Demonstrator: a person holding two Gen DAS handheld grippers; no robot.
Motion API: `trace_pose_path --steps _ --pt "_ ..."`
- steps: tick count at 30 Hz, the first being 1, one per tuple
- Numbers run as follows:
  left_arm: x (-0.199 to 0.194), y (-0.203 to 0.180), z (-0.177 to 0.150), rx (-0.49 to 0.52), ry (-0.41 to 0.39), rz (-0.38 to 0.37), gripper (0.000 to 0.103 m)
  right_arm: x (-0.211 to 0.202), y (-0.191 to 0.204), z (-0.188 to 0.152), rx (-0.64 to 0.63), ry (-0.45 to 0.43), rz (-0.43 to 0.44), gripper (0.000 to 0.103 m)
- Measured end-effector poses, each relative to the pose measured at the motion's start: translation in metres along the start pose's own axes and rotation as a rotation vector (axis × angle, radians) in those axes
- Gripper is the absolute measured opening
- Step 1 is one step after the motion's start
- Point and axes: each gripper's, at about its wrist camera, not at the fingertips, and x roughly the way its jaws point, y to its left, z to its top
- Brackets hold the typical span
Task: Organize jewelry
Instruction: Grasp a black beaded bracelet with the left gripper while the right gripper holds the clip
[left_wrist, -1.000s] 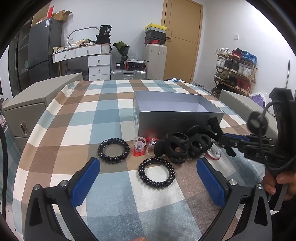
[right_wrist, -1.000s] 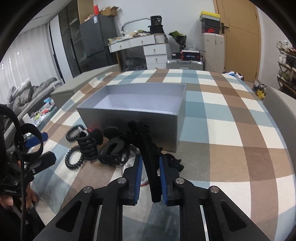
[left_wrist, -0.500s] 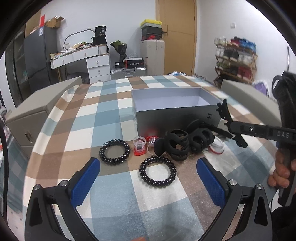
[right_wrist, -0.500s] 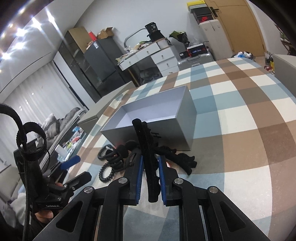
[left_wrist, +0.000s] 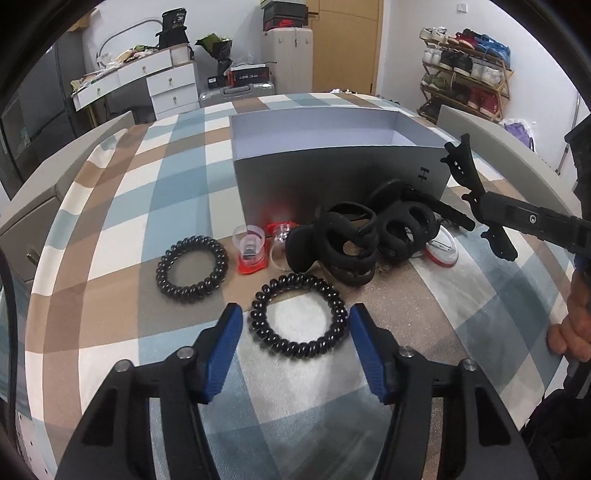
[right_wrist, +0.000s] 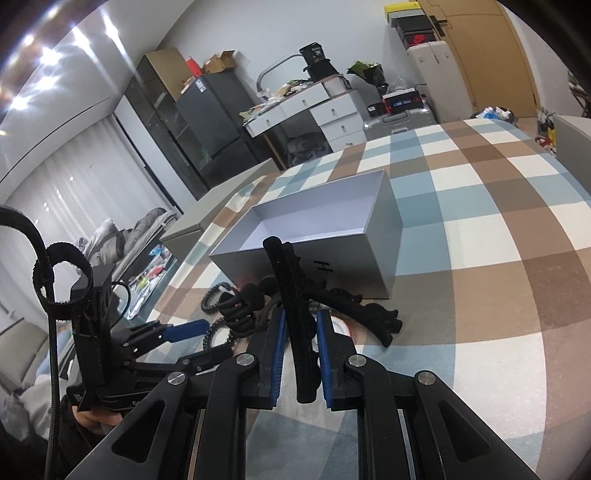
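On the desk (left_wrist: 122, 229), your left hand-held gripper (left_wrist: 295, 347) has dropped and is closing around the hair tie (left_wrist: 299, 317); your right hand-held gripper (right_wrist: 300, 354) stays pinching the hair clip (right_wrist: 291, 306), bound for the box (left_wrist: 332, 177).

Bright indoor light; ceiling lamps (right_wrist: 44, 55) make glare streaks at top left. Fisheye edges bend strongly, corners are dark; shadows are soft.
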Motion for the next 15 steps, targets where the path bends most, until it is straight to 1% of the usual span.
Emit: trace_pose_path --steps 3,5,9,12,15 --pt "-0.005 -0.003 -0.003 0.016 -0.013 -0.017 0.033 0.001 0.000 0.000 -0.005 0.000 -0.004 0.016" --pt "-0.007 -0.003 -0.005 0.016 -0.017 -0.030 0.030 0.000 0.000 0.001 -0.004 -0.001 -0.002 0.016" --pt "-0.010 -0.002 -0.009 0.010 -0.025 -0.052 0.029 -0.001 0.000 0.001 -0.004 -0.004 0.001 0.016" --pt "-0.012 -0.003 -0.010 0.011 -0.033 -0.053 0.029 -0.003 0.002 0.002 -0.012 -0.009 0.002 0.016" --pt "-0.019 -0.001 -0.011 0.008 -0.062 -0.062 0.029 -0.006 0.004 0.003 -0.020 -0.019 0.009 0.016"
